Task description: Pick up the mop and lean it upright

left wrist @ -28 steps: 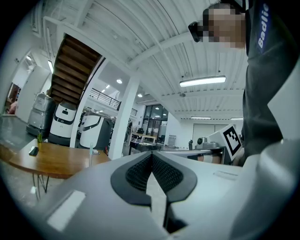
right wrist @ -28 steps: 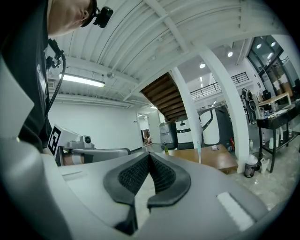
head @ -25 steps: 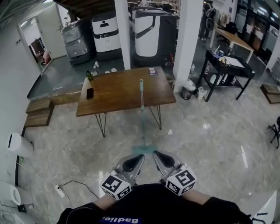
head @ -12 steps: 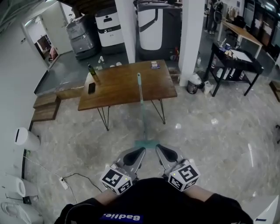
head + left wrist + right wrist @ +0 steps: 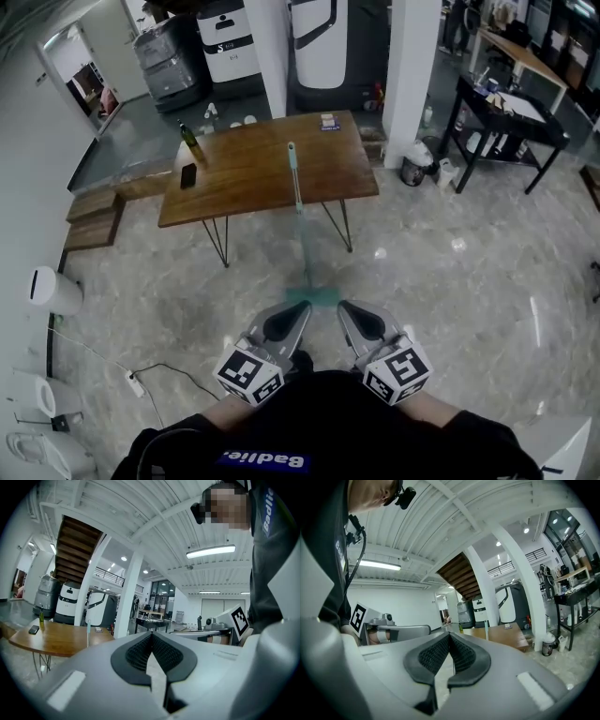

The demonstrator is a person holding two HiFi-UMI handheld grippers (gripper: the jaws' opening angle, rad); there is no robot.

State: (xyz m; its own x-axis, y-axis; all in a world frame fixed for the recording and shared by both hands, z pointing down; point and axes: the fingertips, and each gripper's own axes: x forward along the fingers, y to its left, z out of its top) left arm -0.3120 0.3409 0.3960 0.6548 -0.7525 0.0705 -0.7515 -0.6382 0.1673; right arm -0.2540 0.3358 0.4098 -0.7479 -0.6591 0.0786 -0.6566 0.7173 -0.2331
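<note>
The teal-handled mop (image 5: 299, 220) stands tilted, its handle top resting on the wooden table (image 5: 253, 192) and its teal head (image 5: 310, 298) on the floor. The handle also shows as a thin pole in the left gripper view (image 5: 88, 635) and the right gripper view (image 5: 486, 632). My left gripper (image 5: 301, 311) and right gripper (image 5: 344, 310) are held side by side close to the person's body, just short of the mop head. Both are shut with nothing between the pads (image 5: 140, 651), (image 5: 461, 653). Neither touches the mop.
A green bottle (image 5: 190, 142) and a dark phone (image 5: 188, 175) lie on the table. White pillars (image 5: 412, 75) stand behind it, with a bin (image 5: 413, 171) and a black desk (image 5: 511, 117) at right. A cable with a power strip (image 5: 131, 382) lies at left.
The head view has shifted a little, so table and mop sit slightly higher in the picture. The mop still leans on the table. Both grippers stay shut and empty.
</note>
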